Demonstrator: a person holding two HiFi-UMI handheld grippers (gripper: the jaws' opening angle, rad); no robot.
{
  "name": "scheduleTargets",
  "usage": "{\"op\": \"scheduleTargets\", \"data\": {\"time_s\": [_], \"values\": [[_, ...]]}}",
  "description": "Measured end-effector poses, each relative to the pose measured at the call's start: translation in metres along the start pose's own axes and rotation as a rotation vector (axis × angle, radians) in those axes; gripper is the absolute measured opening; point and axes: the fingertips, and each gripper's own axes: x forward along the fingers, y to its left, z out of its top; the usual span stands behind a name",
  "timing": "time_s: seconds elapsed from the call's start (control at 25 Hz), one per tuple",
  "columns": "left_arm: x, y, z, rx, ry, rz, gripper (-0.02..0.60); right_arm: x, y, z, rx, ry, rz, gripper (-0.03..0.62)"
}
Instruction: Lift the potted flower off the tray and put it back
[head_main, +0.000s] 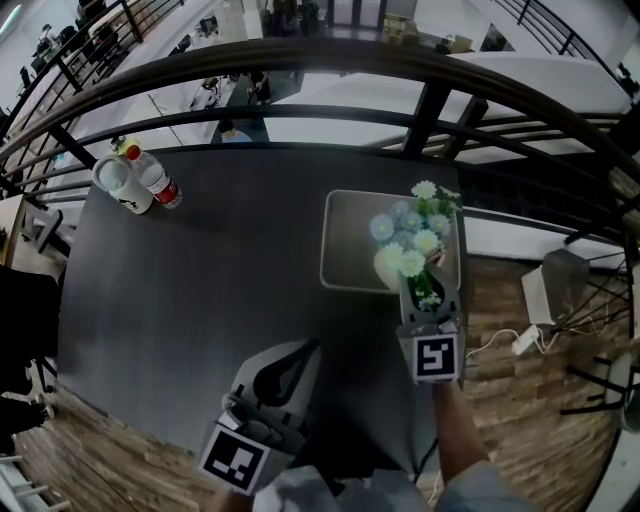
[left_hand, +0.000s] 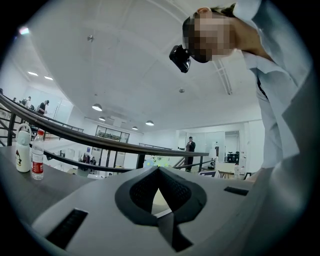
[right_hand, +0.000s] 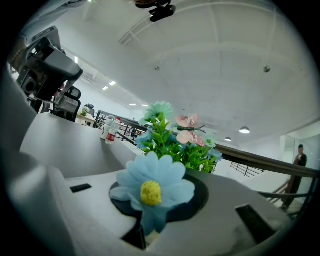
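Dark grey tabletop (head_main: 200, 290) beside a black railing. Right gripper (head_main: 428, 288): jaws nearly together, clamped on the stems of the potted flower (head_main: 405, 245), a cream pot of pale blue and white artificial blooms. It sits over the near right corner of the grey rectangular tray (head_main: 345, 235); base contact cannot be confirmed. Left gripper (head_main: 303, 350): jaws together, empty. Risk: the grip is on stems, not the pot, so they may bend or slip and tip it. Tray holds nothing else.

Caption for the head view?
Right gripper holds the potted flower at the grey tray; left gripper, shut, hovers over the table.
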Motion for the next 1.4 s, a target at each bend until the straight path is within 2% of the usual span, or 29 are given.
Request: {"op": "scheduleTargets", "data": {"time_s": [1.0, 1.16, 1.28, 1.4], "values": [[0.01, 0.028, -0.023, -0.046, 0.035, 0.023, -0.002, 0.043, 0.02, -0.047, 0.002, 0.066, 0.03, 0.067], [0.008, 0.03, -0.025, -0.048, 0.033, 0.023, -0.002, 0.046, 0.022, -0.049, 0.04, 0.061, 0.028, 0.109], [0.007, 0.031, -0.024, -0.047, 0.034, 0.022, -0.002, 0.048, 0.025, -0.048, 0.069, 0.057, 0.04, 0.177], [0.007, 0.029, -0.024, -0.046, 0.029, 0.019, -0.002, 0.047, 0.024, -0.051, 0.074, 0.067, 0.044, 0.193]]}}
